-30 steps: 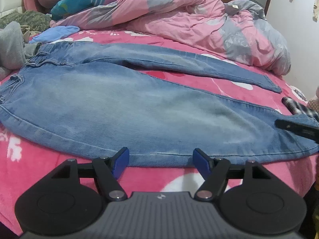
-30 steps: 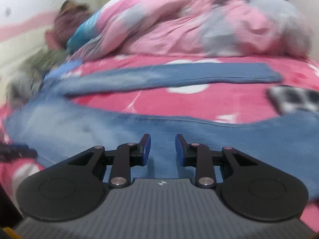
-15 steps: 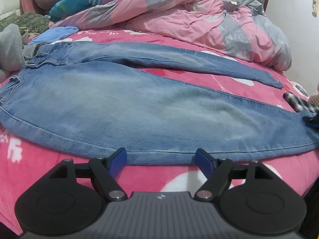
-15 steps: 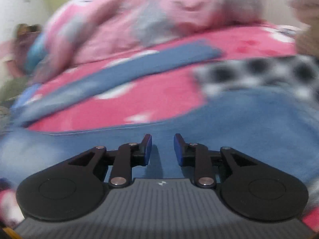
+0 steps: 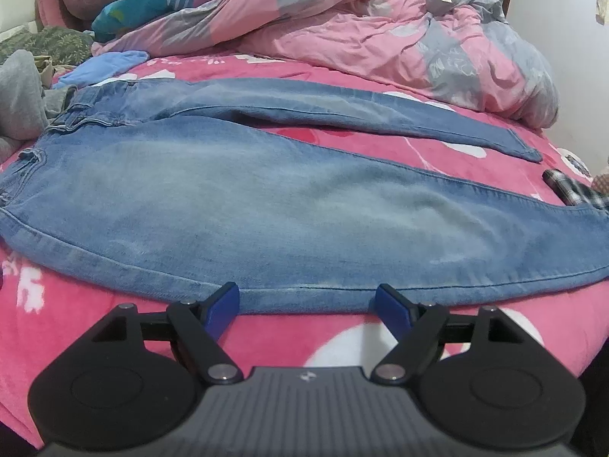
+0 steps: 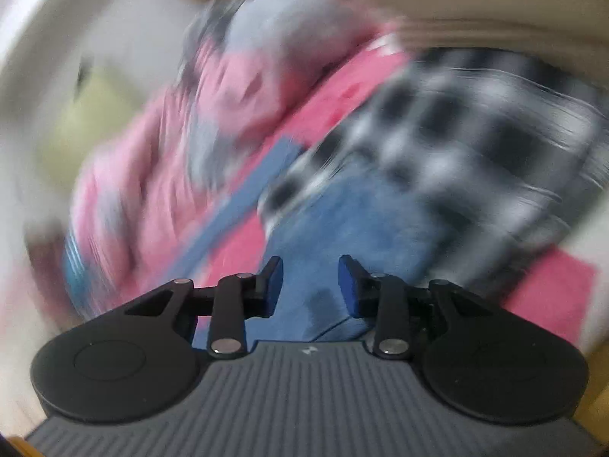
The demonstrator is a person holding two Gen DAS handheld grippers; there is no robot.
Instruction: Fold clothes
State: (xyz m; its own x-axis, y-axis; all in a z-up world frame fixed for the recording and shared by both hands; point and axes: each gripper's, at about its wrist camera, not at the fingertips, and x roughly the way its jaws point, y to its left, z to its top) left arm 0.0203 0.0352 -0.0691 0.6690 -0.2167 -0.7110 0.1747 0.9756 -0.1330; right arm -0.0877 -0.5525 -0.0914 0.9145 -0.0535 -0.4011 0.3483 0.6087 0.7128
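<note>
A pair of light blue jeans [image 5: 266,205] lies flat on the pink bed, waist at the left, both legs running right. My left gripper [image 5: 306,306] is open and empty at the near edge of the lower leg. In the blurred, tilted right wrist view my right gripper [image 6: 310,285] is open a little, with nothing between the fingers, over the cuff end of a jeans leg [image 6: 354,228].
A rumpled pink and grey duvet [image 5: 342,30] fills the back of the bed. Grey clothes [image 5: 19,95] and a blue garment [image 5: 106,66] lie at the left. A black and white checked cloth [image 5: 574,192], also in the right wrist view [image 6: 456,141], lies by the cuffs.
My right gripper has swung along the jeans toward the cuffs and tilted, its view now strongly blurred, and it has opened slightly. My left gripper has stayed nearly still and open.
</note>
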